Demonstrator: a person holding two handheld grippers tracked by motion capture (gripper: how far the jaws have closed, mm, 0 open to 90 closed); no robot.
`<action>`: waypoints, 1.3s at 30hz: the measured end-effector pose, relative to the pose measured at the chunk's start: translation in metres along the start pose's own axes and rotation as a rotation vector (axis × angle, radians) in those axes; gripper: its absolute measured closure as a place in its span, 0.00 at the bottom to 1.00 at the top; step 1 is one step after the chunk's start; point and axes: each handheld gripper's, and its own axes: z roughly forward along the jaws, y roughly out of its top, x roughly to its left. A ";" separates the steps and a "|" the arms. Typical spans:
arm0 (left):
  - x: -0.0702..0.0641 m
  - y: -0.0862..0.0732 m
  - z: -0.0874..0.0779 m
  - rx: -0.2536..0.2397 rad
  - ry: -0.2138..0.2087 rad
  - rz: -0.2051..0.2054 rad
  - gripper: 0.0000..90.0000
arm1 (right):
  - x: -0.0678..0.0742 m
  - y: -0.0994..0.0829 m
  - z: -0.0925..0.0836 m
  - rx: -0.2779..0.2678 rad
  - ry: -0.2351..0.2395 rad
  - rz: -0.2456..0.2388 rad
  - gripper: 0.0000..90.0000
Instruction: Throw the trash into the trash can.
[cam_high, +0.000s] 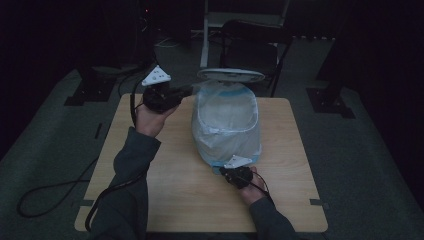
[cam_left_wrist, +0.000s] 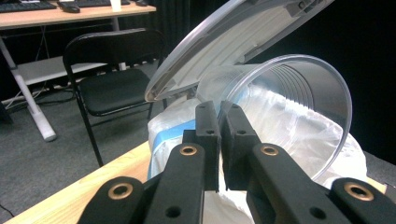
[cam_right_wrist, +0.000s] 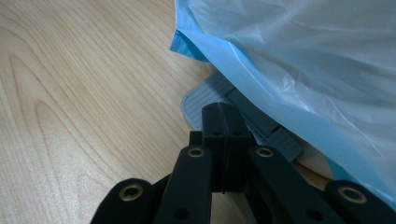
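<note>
A small bin lined with a white and blue plastic bag (cam_high: 227, 120) stands on the wooden table (cam_high: 165, 190), its white lid (cam_high: 231, 75) raised. My left gripper (cam_left_wrist: 219, 109) is shut on the rim of a clear plastic cup (cam_left_wrist: 289, 88), which lies tipped on its side over the bag's mouth, under the lid (cam_left_wrist: 224, 42). In the high view this gripper (cam_high: 186, 91) is at the bin's far left corner. My right gripper (cam_right_wrist: 223, 112) is shut with nothing between its jaws. Its tips rest on the grey ribbed pedal (cam_right_wrist: 201, 100) at the bin's near foot, below the bag (cam_right_wrist: 303, 56).
A black folding chair (cam_left_wrist: 112, 79) and a desk leg (cam_left_wrist: 28, 98) stand on the carpet beyond the table's far edge. Cables trail off the table's left side (cam_high: 55, 192). Bare wood lies left of the bin and in front of it (cam_right_wrist: 70, 93).
</note>
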 end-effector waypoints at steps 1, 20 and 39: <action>0.000 0.000 0.001 0.003 -0.001 0.002 0.97 | 0.000 0.000 0.000 0.000 0.000 0.000 1.00; -0.013 0.002 0.024 0.015 -0.032 -0.006 0.97 | 0.000 0.000 0.000 -0.001 0.000 -0.002 1.00; -0.026 0.015 0.035 -0.002 -0.058 0.007 0.97 | 0.001 0.000 0.000 -0.003 0.002 0.007 1.00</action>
